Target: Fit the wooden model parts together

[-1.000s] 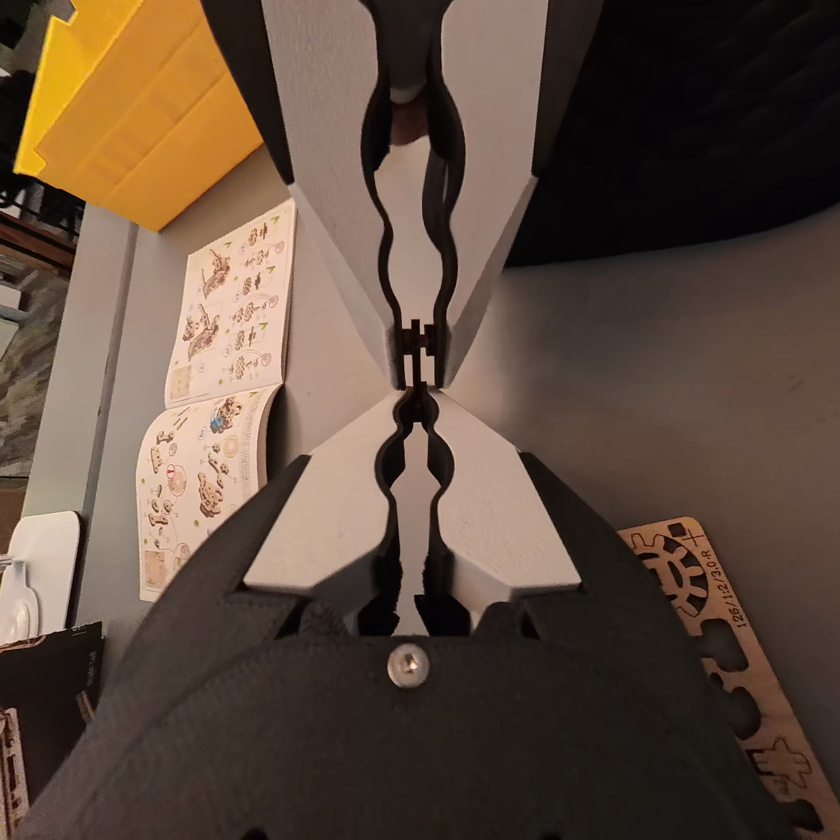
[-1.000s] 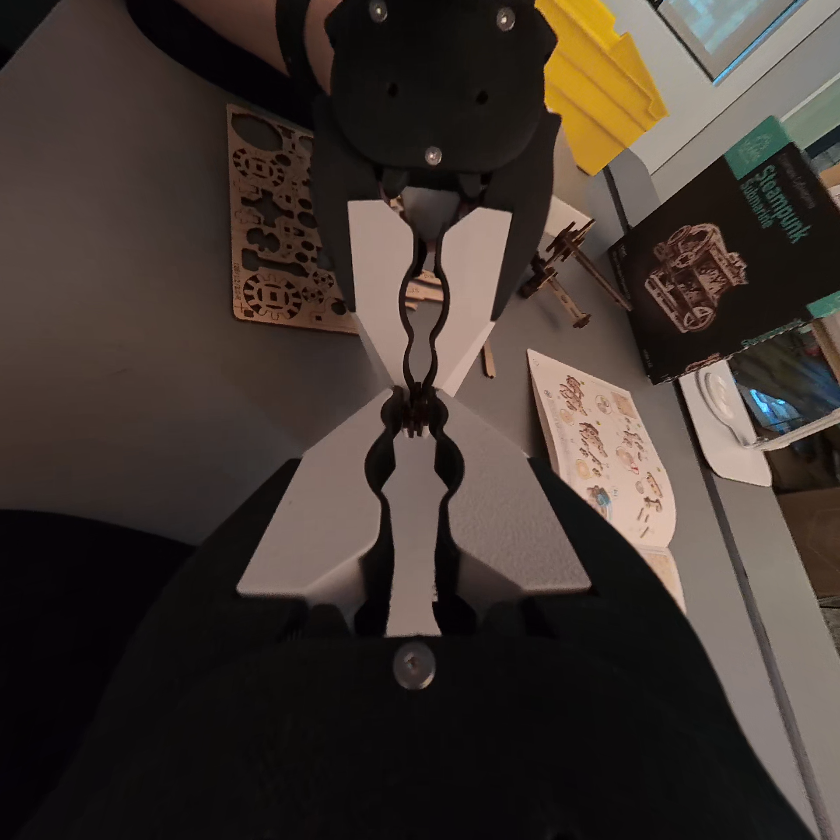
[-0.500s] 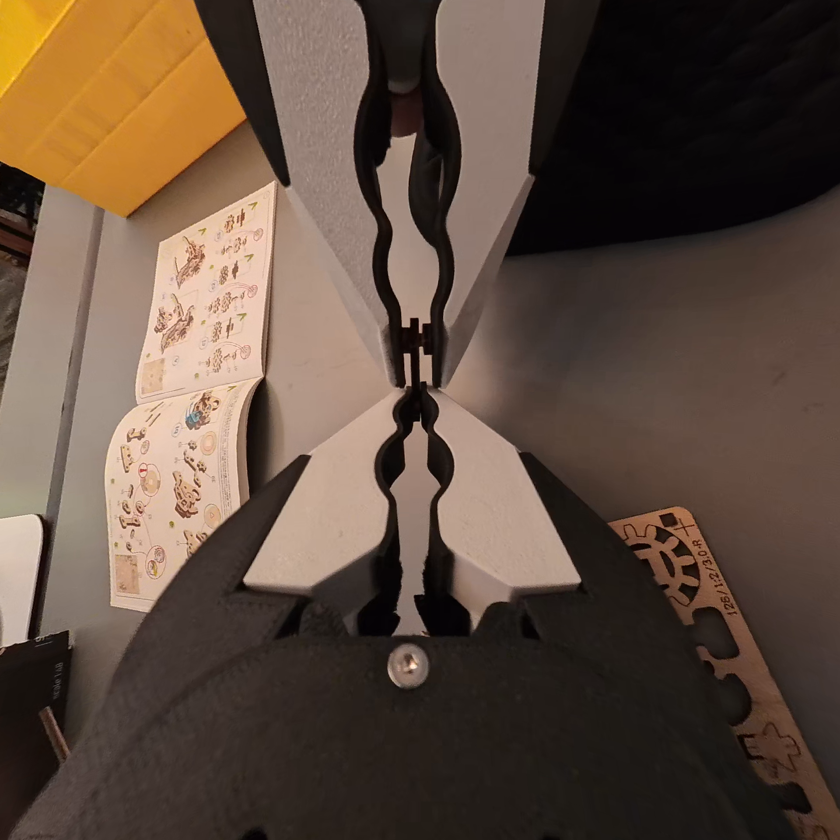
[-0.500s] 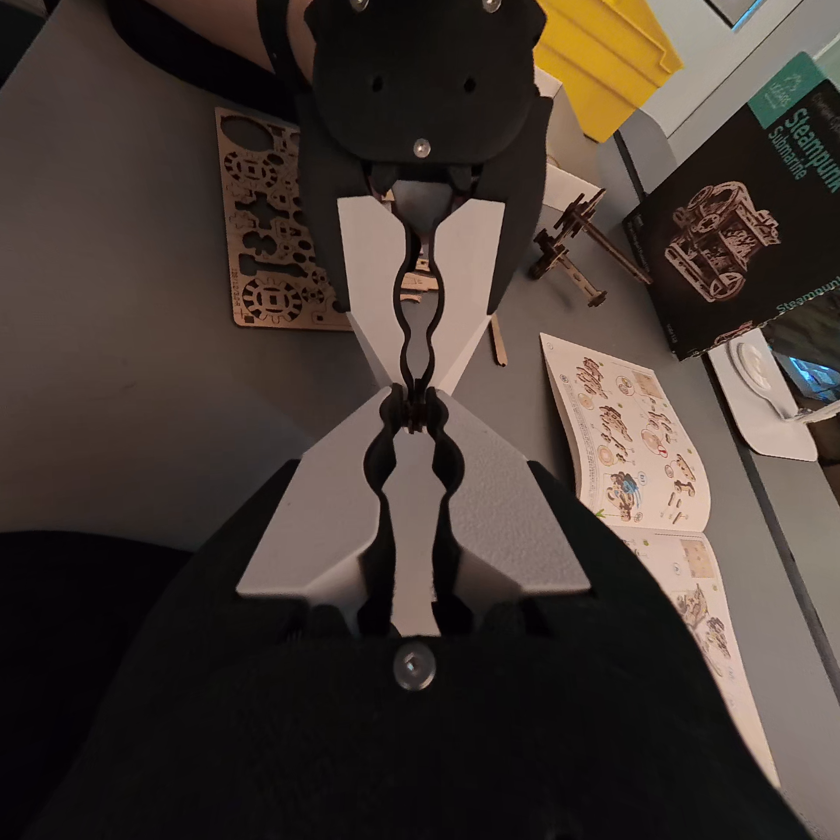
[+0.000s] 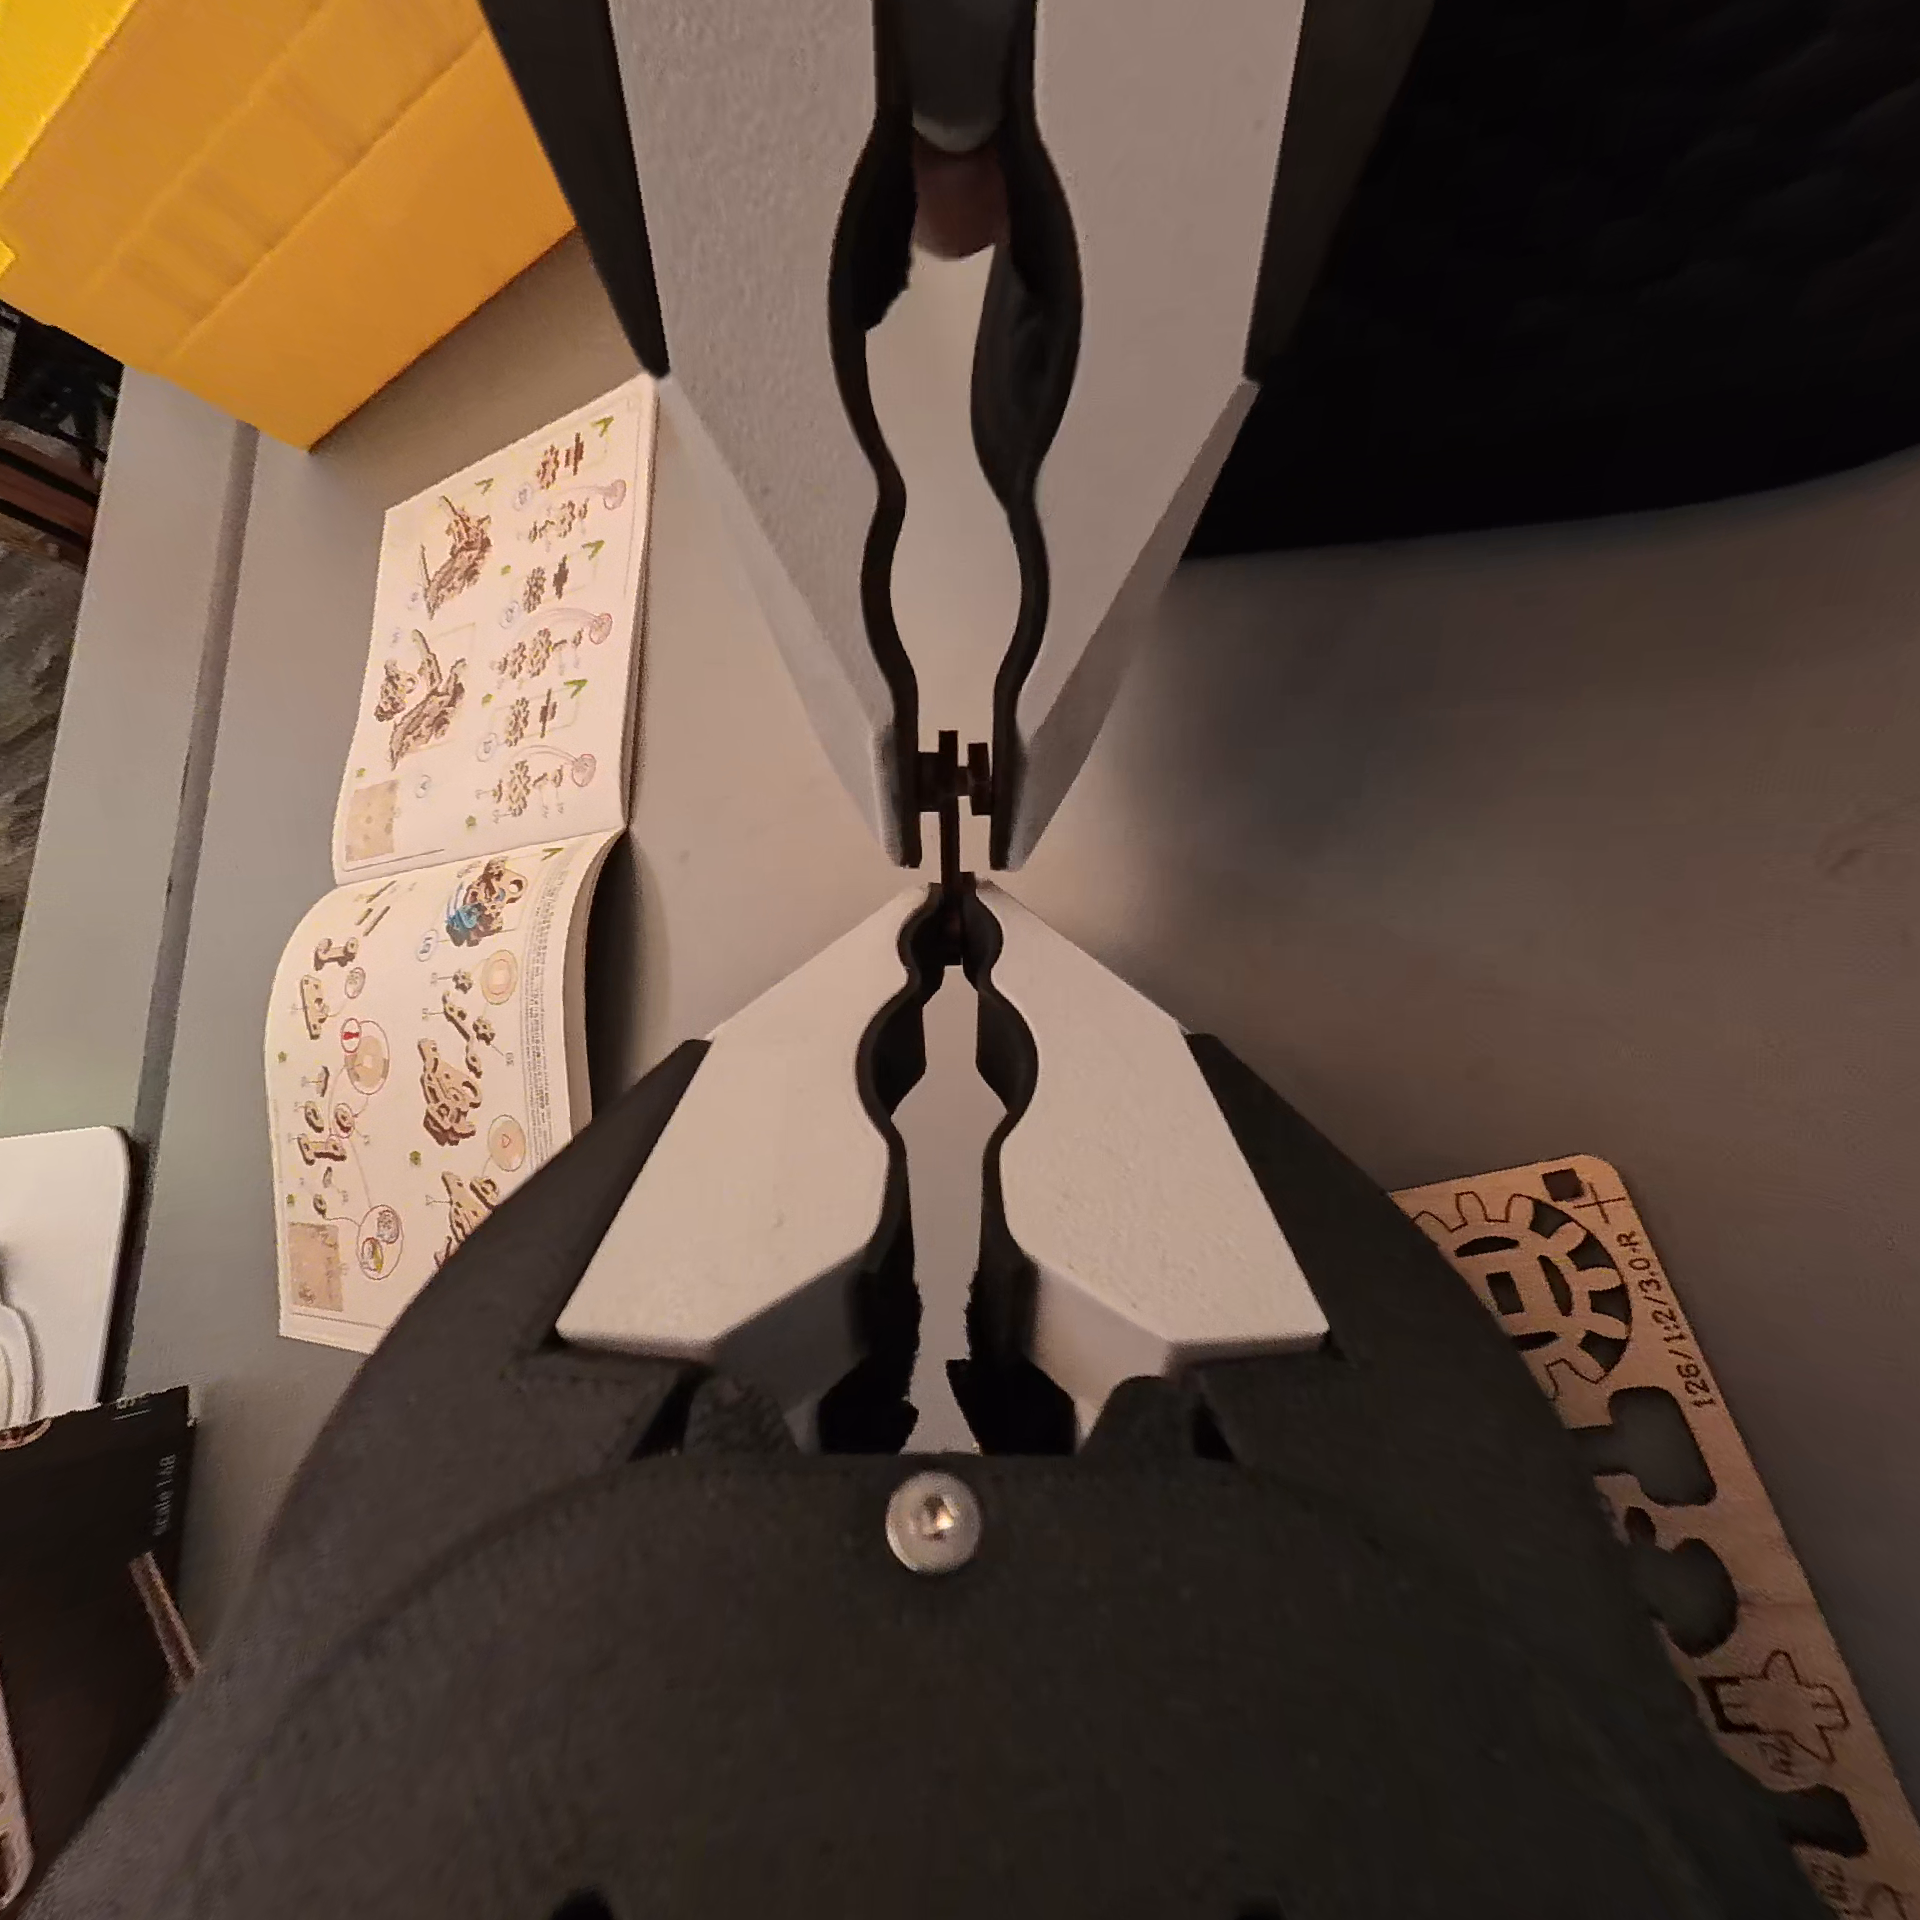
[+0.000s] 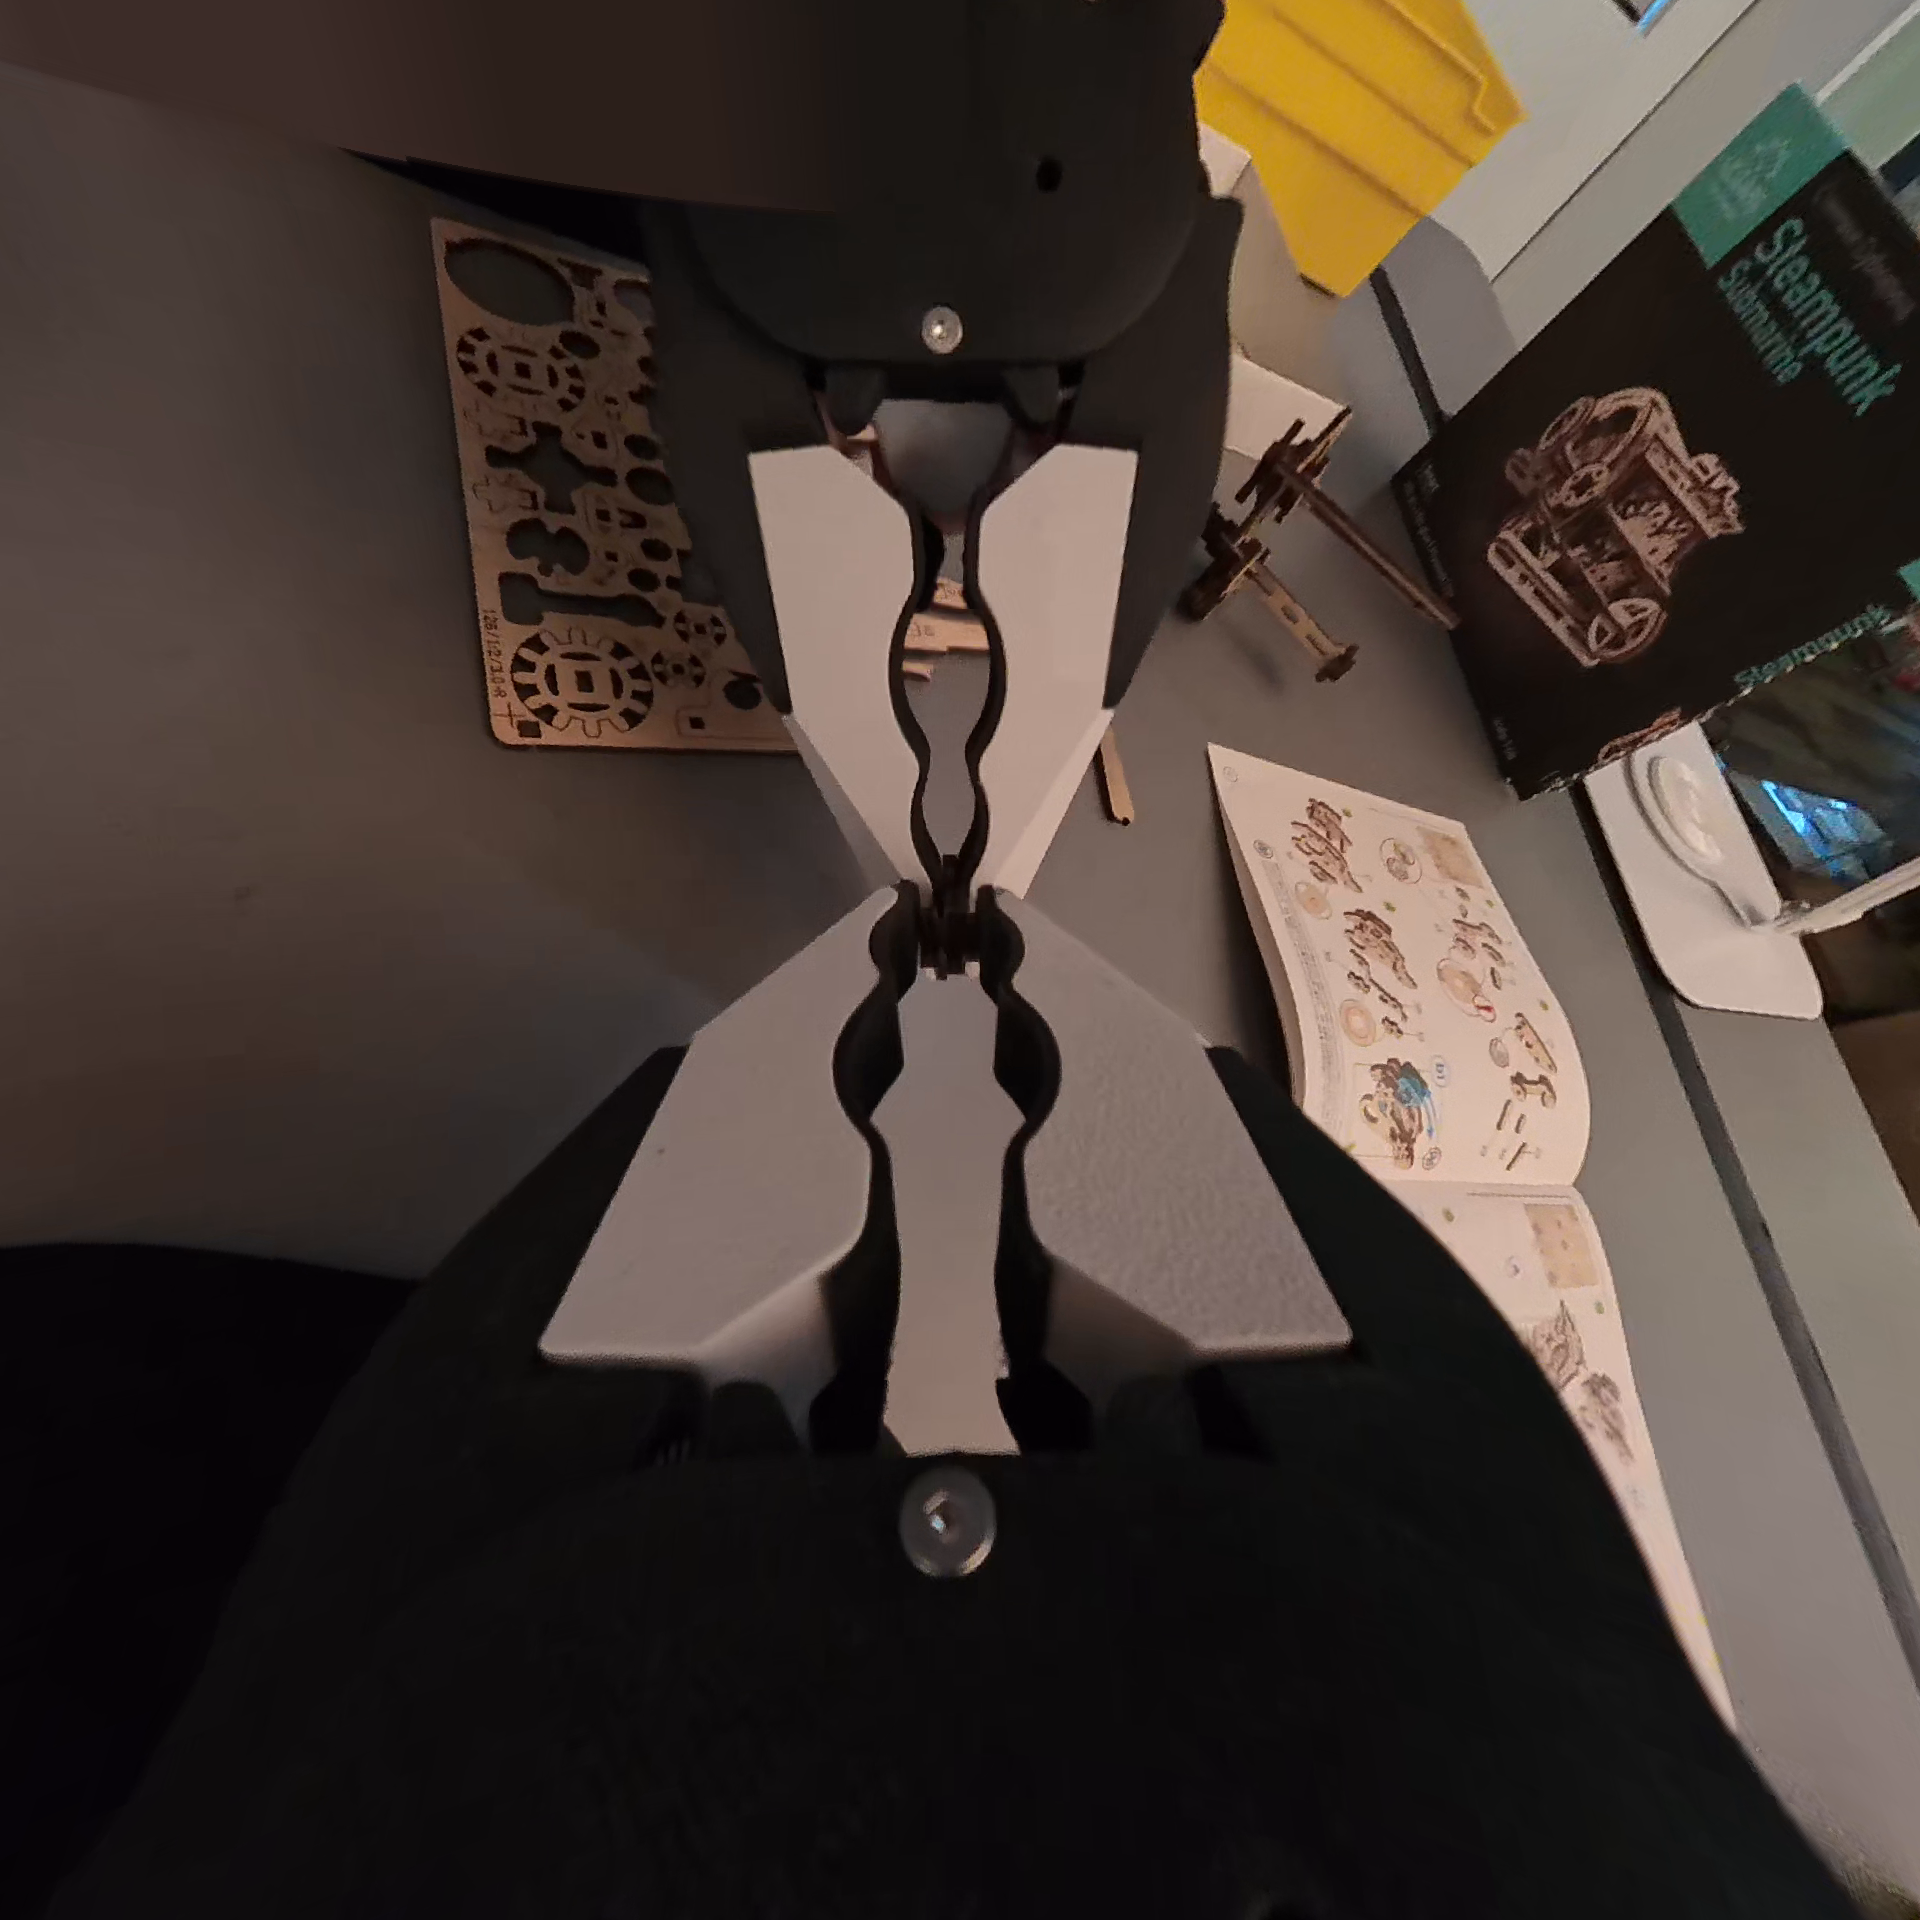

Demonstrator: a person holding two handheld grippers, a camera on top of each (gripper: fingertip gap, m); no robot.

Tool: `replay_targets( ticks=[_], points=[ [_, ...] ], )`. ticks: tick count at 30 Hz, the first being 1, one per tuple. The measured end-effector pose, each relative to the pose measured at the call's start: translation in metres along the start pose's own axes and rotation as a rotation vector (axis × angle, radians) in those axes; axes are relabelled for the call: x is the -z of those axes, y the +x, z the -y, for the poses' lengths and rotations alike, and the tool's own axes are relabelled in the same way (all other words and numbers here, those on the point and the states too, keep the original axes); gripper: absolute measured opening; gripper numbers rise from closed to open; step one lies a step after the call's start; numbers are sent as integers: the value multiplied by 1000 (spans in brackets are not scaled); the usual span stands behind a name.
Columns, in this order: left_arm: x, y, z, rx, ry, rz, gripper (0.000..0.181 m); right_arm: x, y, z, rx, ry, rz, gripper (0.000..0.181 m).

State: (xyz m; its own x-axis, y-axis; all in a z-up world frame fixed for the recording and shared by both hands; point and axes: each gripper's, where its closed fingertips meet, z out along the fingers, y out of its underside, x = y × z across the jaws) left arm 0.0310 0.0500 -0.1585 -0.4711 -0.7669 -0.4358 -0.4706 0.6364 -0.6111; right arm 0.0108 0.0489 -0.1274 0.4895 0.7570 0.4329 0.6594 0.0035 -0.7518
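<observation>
My two grippers meet tip to tip above the grey table [image 5: 1455, 831]. My left gripper [image 5: 943, 925] is shut on a thin dark wooden part [image 5: 945, 896] that sticks out of its tips. My right gripper [image 5: 951, 831] comes in from above and is shut on a small dark wooden part with cross pieces [image 5: 948, 774]. The two parts touch end to end. In the right wrist view my right gripper [image 6: 948, 940] holds its part [image 6: 943, 935], and my left gripper [image 6: 948, 864] comes down onto it. The joint itself is mostly hidden by the pads.
A laser-cut wooden sheet [image 6: 561, 540] lies on the table and also shows in the left wrist view [image 5: 1662, 1455]. An open instruction booklet [image 6: 1403, 987], a partly built wooden assembly [image 6: 1288, 540], a loose wooden stick [image 6: 1117, 774], a black kit box [image 6: 1714, 468] and a yellow bin [image 6: 1351, 125] are nearby. Less than 4 cm separates the two grippers' tips.
Both grippers stay shut and tip to tip. The pair has shifted and tilted over the table, and the left gripper now looms larger and closer in the right wrist view.
</observation>
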Motion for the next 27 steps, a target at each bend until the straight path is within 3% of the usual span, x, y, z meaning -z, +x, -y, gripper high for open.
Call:
replay_targets(
  ticks=[10, 24, 27],
  points=[
    [-2, 0, -4, 7, -26, -2, 0, -3, 0, -6, 1, -101, -44, 9],
    [-5, 2, -10, 34, -52, -27, 0, -7, -1, -9, -43, -69, 5, 9],
    [-5, 1, -9, 33, -57, -21, 0, -7, 1, -8, 21, -96, -44, 10]
  ],
)
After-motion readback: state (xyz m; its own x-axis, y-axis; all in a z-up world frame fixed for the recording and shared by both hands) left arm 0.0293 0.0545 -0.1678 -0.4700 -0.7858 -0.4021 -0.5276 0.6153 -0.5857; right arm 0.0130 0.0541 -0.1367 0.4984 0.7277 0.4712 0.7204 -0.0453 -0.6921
